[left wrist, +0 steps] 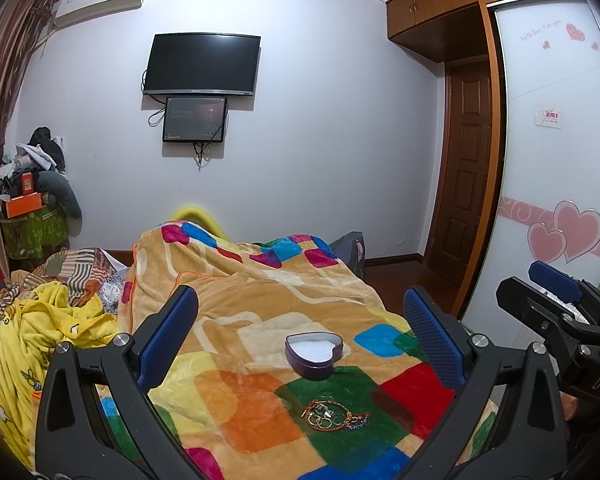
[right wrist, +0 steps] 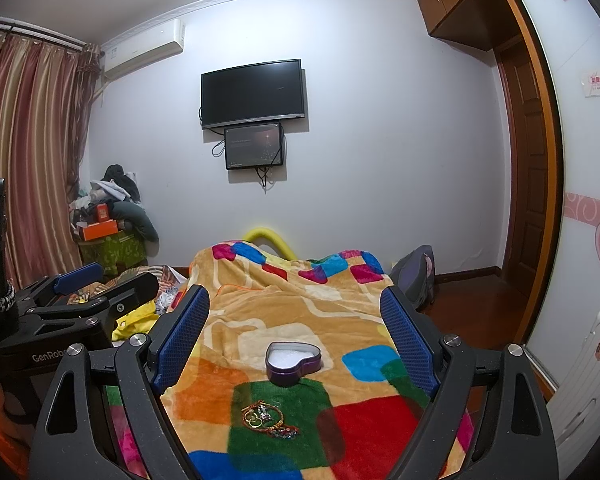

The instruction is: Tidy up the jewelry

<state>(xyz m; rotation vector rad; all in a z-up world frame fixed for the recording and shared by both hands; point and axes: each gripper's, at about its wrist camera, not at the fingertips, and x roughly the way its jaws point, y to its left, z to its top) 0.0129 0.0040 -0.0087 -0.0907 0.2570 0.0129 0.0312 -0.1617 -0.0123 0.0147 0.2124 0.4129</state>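
Note:
A purple heart-shaped tin (left wrist: pixel 314 354), open with white lining, sits on a colourful blanket (left wrist: pixel 260 304); it also shows in the right wrist view (right wrist: pixel 293 362). A small pile of jewelry (left wrist: pixel 333 416) with red bracelets, gold rings and beads lies on a green patch just in front of the tin, also in the right wrist view (right wrist: pixel 269 420). My left gripper (left wrist: pixel 300 320) is open and empty, held above and behind the jewelry. My right gripper (right wrist: pixel 296 316) is open and empty, likewise above it. Each gripper shows at the edge of the other's view.
The blanket covers a bed. Yellow clothes (left wrist: pixel 40 332) lie heaped at the left. A cluttered box pile (right wrist: pixel 108 224) stands by the curtain. A TV (right wrist: pixel 252 94) hangs on the far wall. A wardrobe (left wrist: pixel 560 152) and a white suitcase (right wrist: pixel 580 368) stand at the right.

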